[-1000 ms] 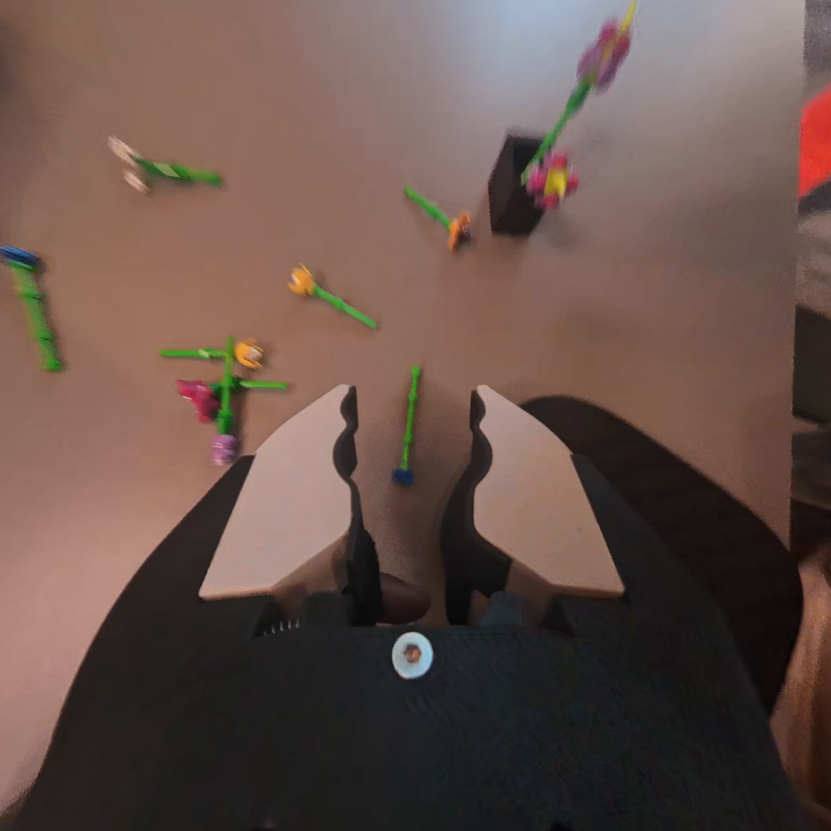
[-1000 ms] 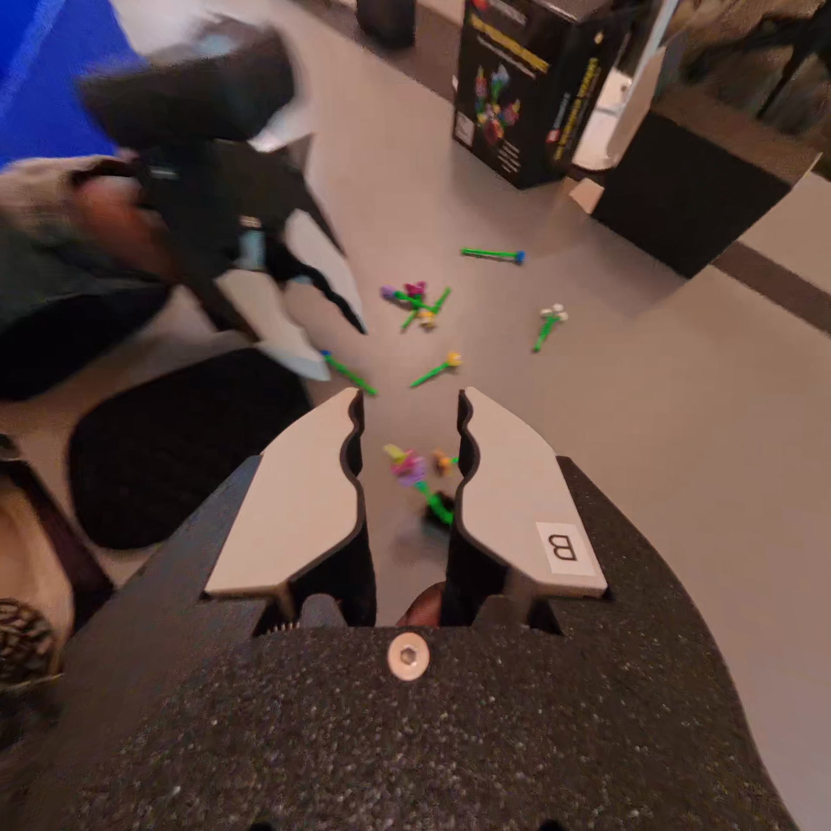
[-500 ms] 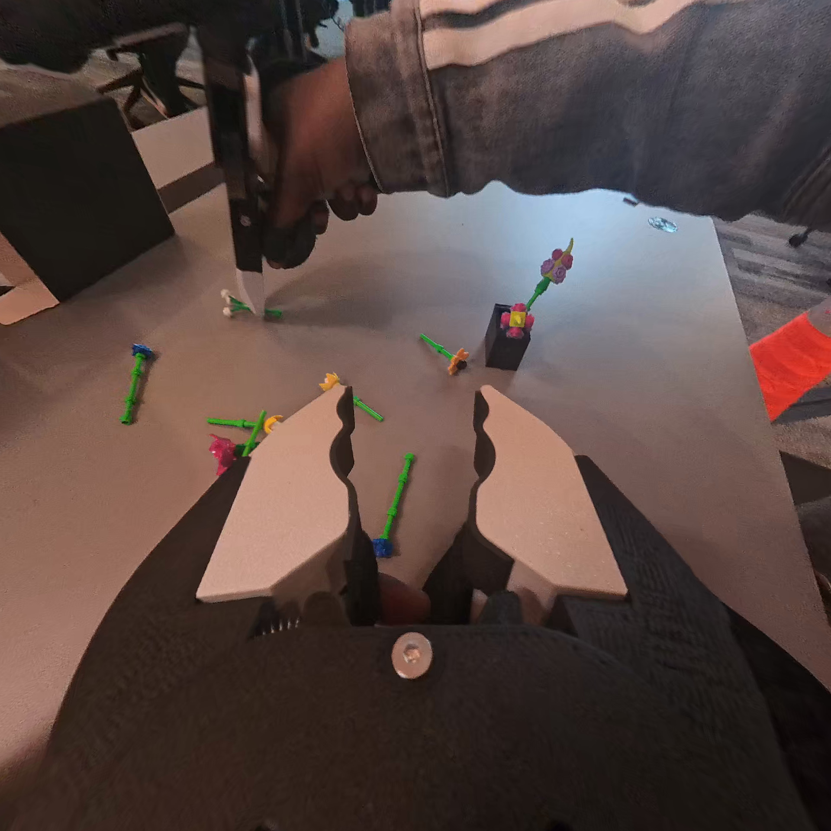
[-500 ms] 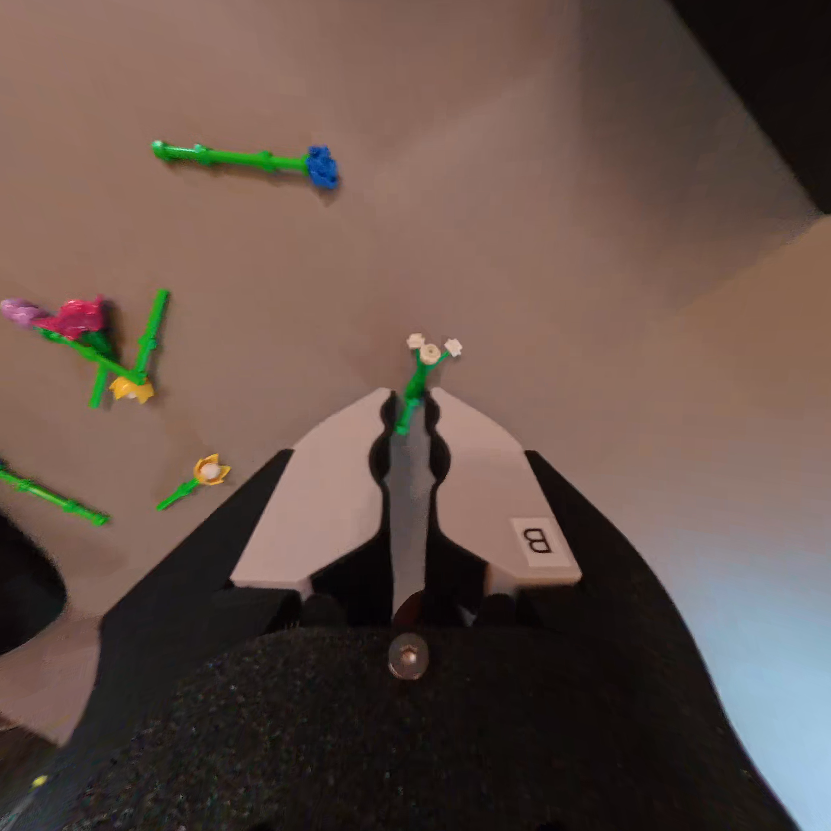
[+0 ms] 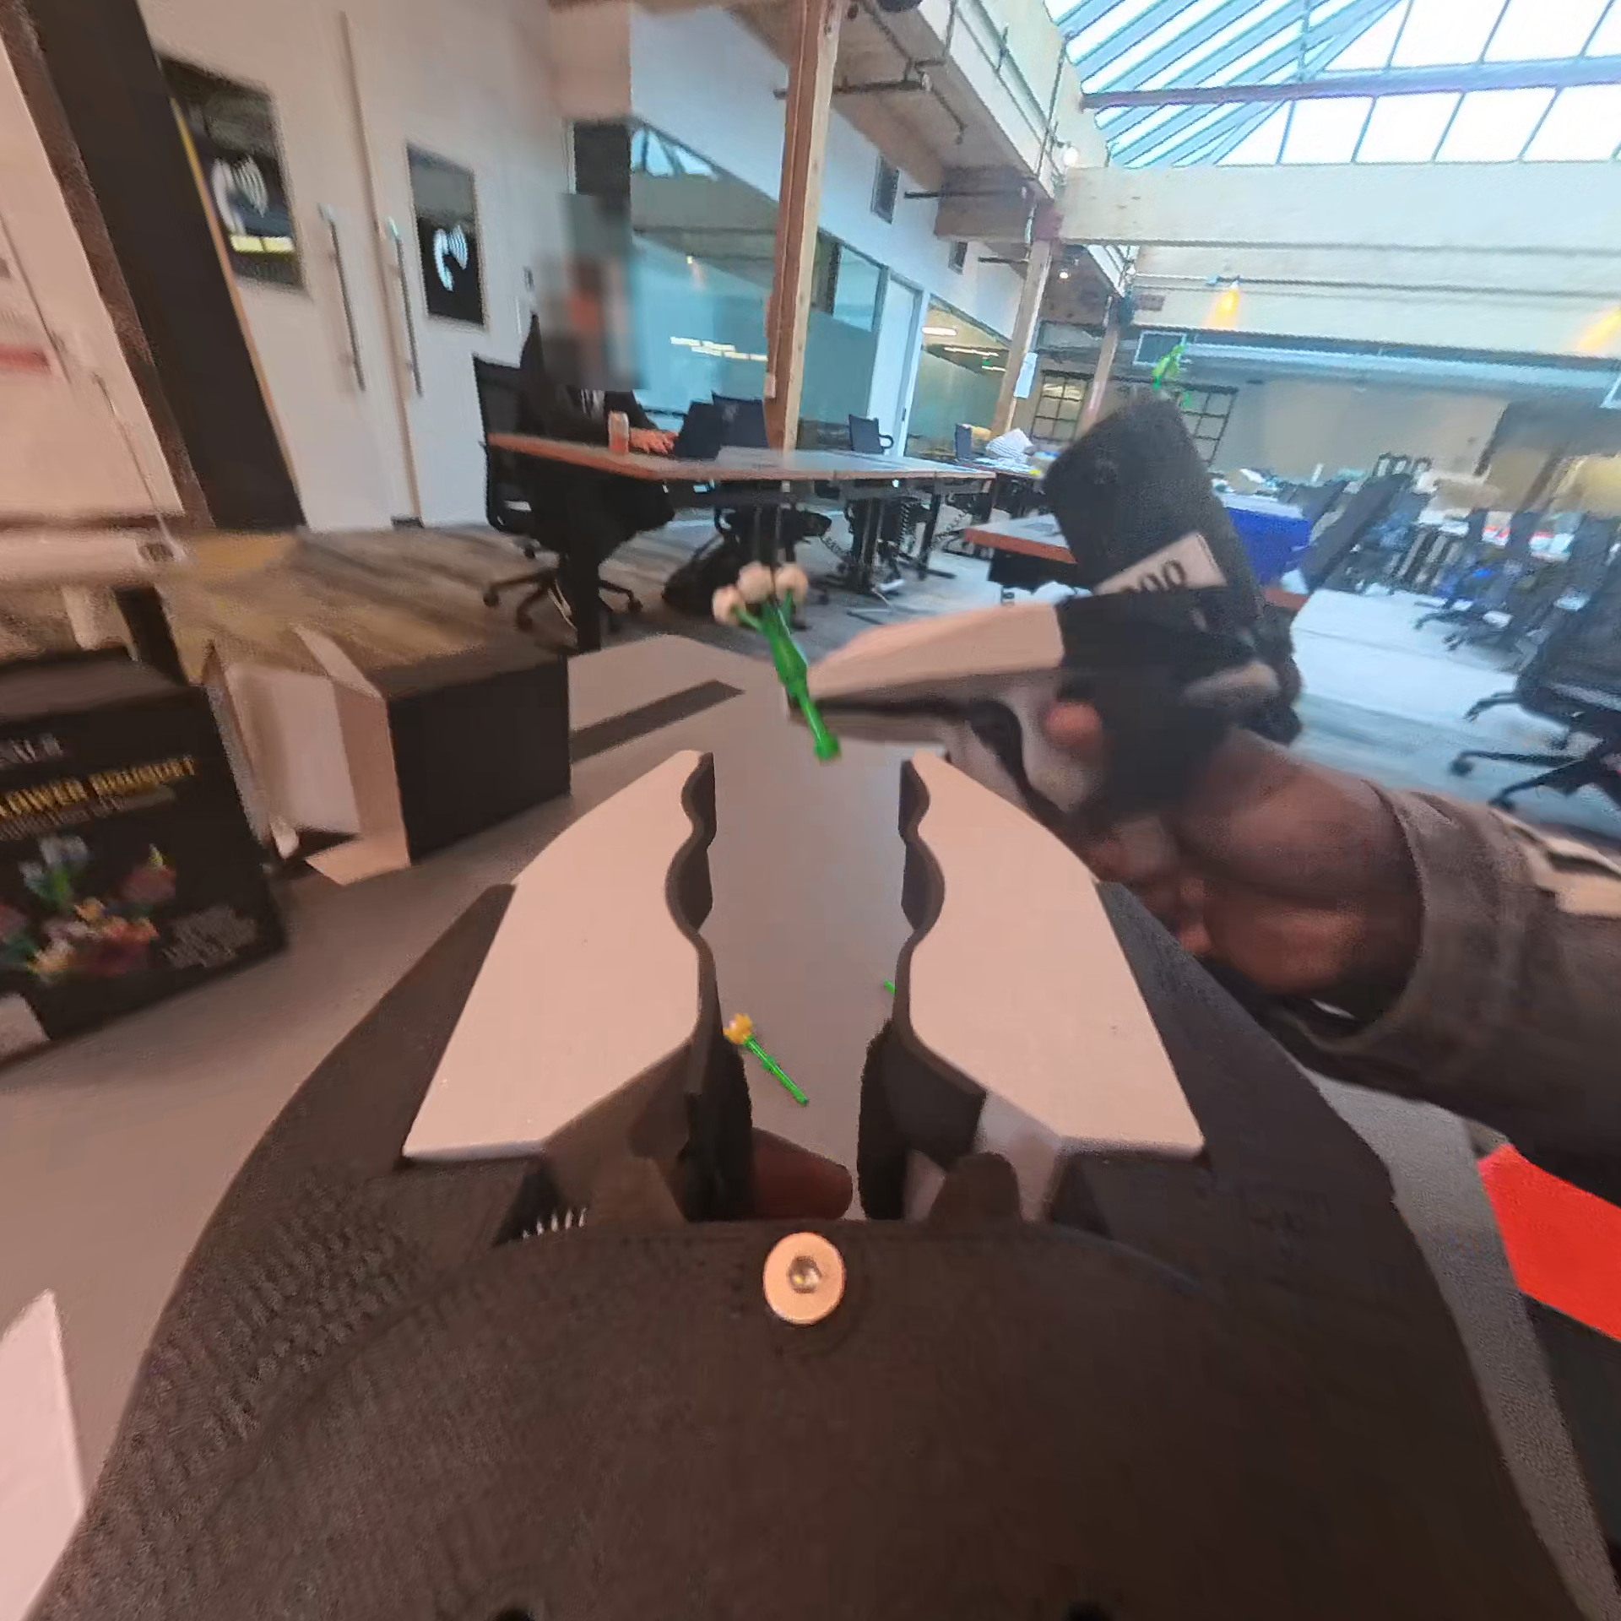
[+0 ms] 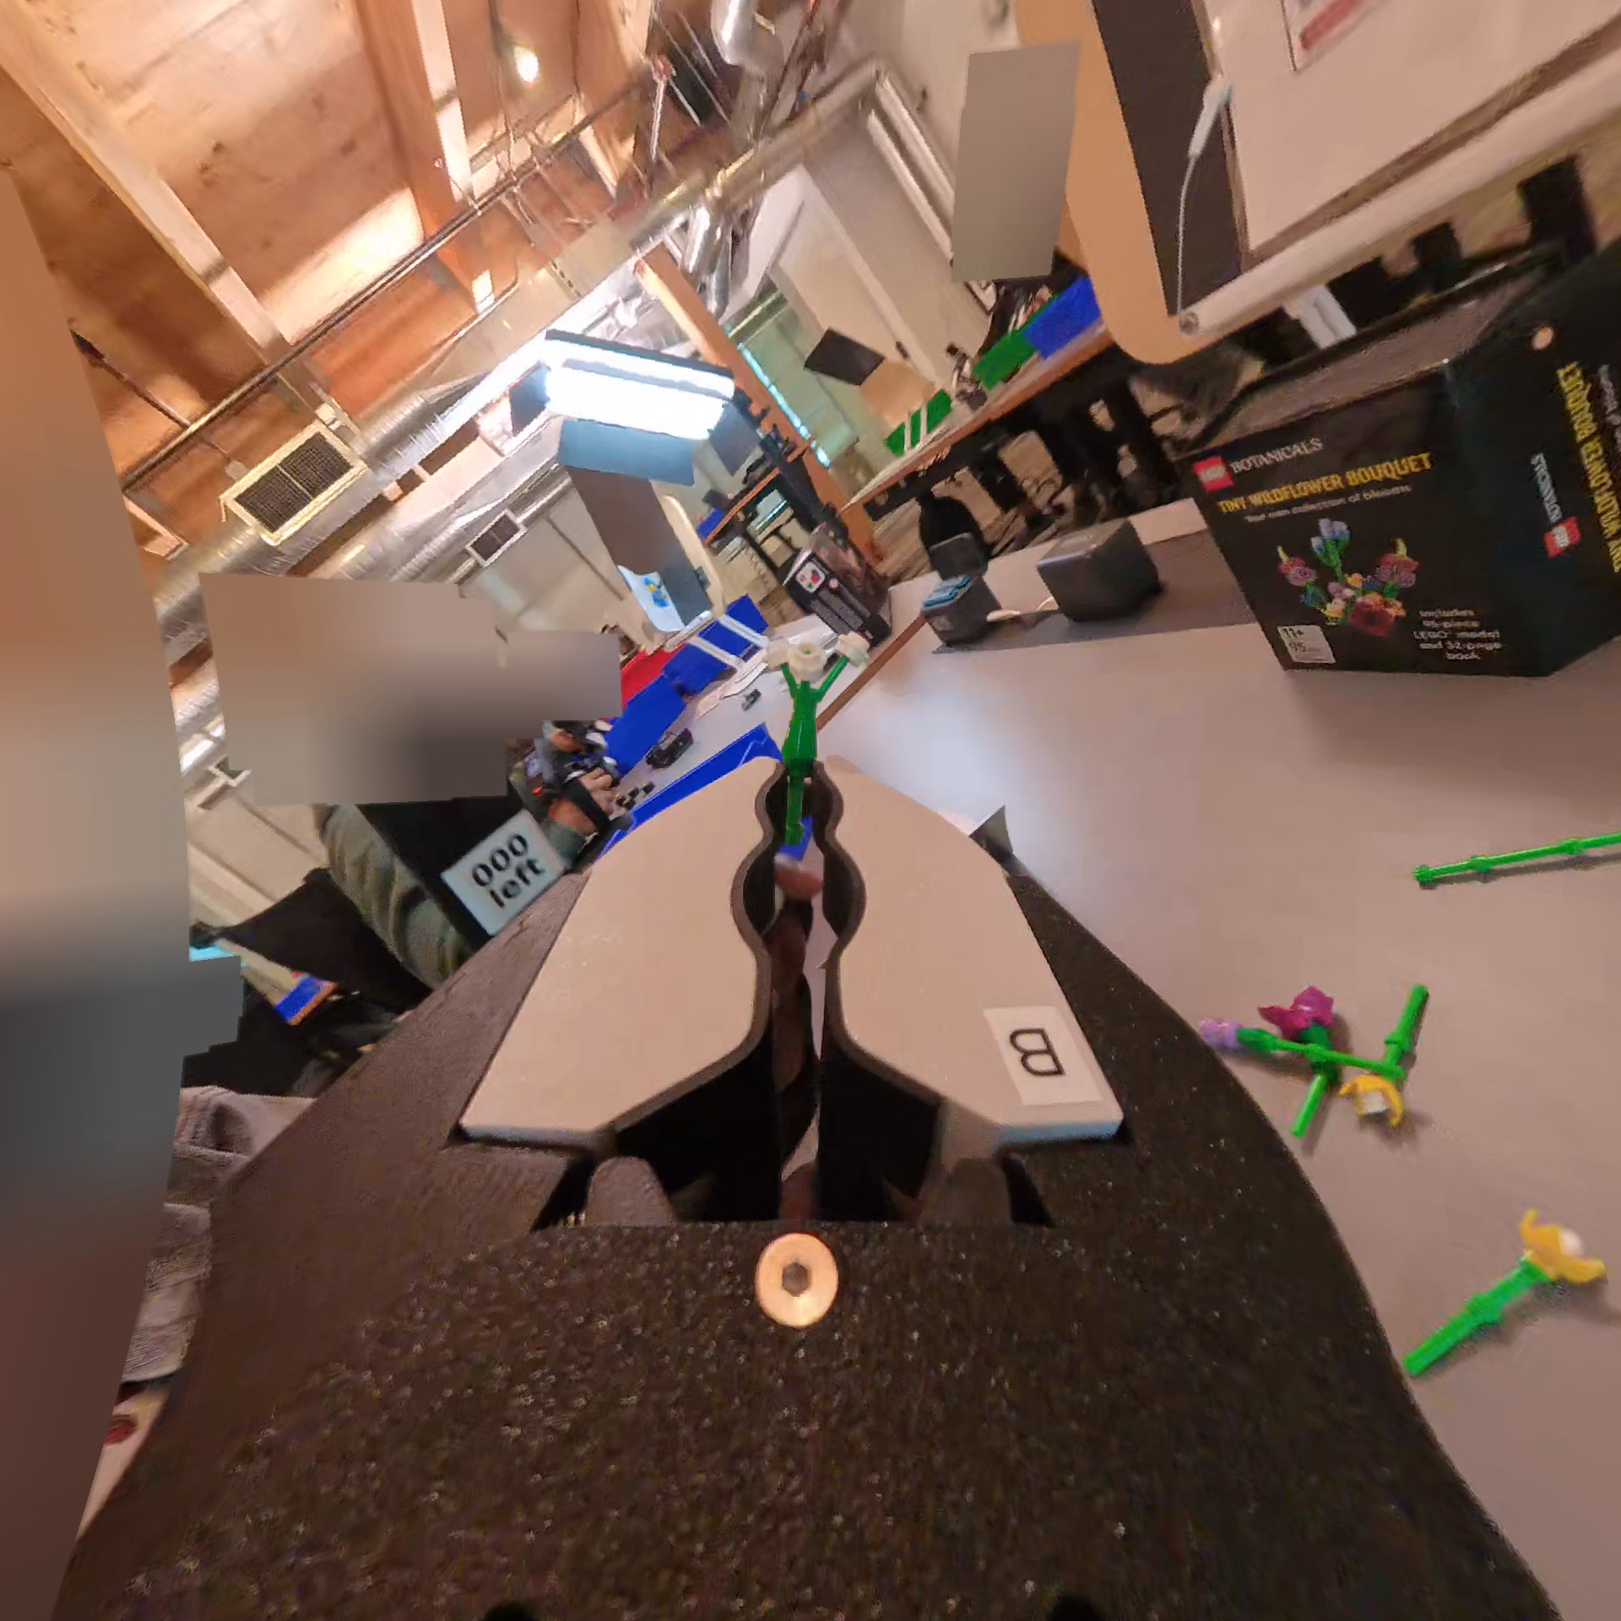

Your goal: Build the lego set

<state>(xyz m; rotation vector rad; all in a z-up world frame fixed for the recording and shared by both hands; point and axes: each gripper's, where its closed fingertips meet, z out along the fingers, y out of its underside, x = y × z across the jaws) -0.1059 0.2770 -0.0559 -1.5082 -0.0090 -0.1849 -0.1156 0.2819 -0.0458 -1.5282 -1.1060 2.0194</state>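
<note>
Above the grey table, right gripper jaws pinch the white flower stem aloft; left gripper jaws gape empty

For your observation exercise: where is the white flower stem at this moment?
The white flower stem is off the table, pinched at the tips of the right gripper. In the left wrist view it hangs in the air just beyond the open left gripper.

Open-plan office: desks, office chairs, skylight roof.
</note>
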